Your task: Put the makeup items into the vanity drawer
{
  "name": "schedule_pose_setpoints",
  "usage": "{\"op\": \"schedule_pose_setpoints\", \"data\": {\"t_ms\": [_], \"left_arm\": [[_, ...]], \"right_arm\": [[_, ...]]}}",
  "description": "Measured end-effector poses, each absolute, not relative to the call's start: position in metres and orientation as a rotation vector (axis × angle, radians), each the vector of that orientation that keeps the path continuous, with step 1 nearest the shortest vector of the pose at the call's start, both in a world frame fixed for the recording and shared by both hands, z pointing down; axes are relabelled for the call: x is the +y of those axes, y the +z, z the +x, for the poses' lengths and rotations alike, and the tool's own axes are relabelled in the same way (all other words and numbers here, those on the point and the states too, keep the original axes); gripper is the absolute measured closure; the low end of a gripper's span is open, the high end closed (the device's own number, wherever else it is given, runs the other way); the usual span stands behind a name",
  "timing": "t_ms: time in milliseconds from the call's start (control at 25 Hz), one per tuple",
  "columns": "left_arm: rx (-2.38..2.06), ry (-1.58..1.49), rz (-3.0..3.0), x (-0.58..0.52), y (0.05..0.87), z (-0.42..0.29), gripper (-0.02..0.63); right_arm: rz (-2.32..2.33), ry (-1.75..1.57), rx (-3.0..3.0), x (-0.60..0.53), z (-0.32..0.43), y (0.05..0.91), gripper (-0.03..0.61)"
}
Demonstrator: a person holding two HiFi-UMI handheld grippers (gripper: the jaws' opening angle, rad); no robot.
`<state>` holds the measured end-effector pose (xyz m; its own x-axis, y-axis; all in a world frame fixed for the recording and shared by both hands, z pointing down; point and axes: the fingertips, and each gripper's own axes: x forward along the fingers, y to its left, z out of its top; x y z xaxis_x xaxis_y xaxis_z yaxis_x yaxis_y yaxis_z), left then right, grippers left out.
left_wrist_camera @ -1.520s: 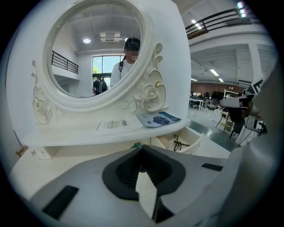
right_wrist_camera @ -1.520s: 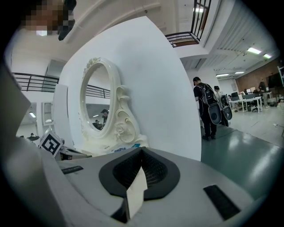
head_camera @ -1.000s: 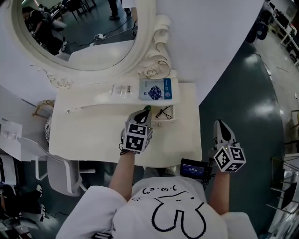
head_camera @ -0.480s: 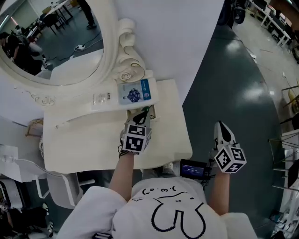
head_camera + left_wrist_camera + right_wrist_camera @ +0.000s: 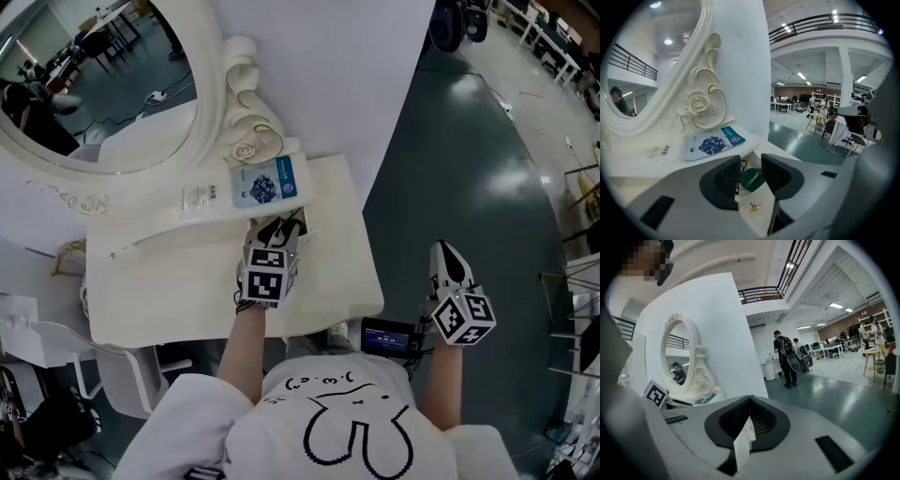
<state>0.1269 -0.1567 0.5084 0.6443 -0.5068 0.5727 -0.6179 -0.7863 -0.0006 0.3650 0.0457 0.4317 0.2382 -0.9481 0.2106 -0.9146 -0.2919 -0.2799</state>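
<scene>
My left gripper (image 5: 751, 164) has just been opening: its jaws stand apart with a clear gap, and the pads press on nothing. Through that gap I see the round green makeup item (image 5: 752, 180) lying loose on the floor of the open vanity drawer (image 5: 757, 220), just under my fingertips, with a small gold piece (image 5: 753, 206) beside it, nearer to me. Just past the drawer, a blue sheet-mask packet (image 5: 712, 143) lies flat on the vanity's raised shelf at the foot of the carved mirror frame (image 5: 698, 103). From above, this gripper hangs over the back right corner of the vanity top (image 5: 169, 281). My right gripper (image 5: 749, 401) is clenched, its pads meeting, and it hovers over the grey floor, well apart from the vanity.
</scene>
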Motion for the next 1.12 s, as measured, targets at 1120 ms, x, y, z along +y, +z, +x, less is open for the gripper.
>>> {"op": "schedule_pose_setpoints", "data": {"t_ms": [1120], "left_arm": [[-1.541,0.471,2.598,-0.200,0.430,-0.047,0.594]], "right_arm": [[-2.008,-0.264,2.275,-0.089,0.251,0.381,0.568]]}}
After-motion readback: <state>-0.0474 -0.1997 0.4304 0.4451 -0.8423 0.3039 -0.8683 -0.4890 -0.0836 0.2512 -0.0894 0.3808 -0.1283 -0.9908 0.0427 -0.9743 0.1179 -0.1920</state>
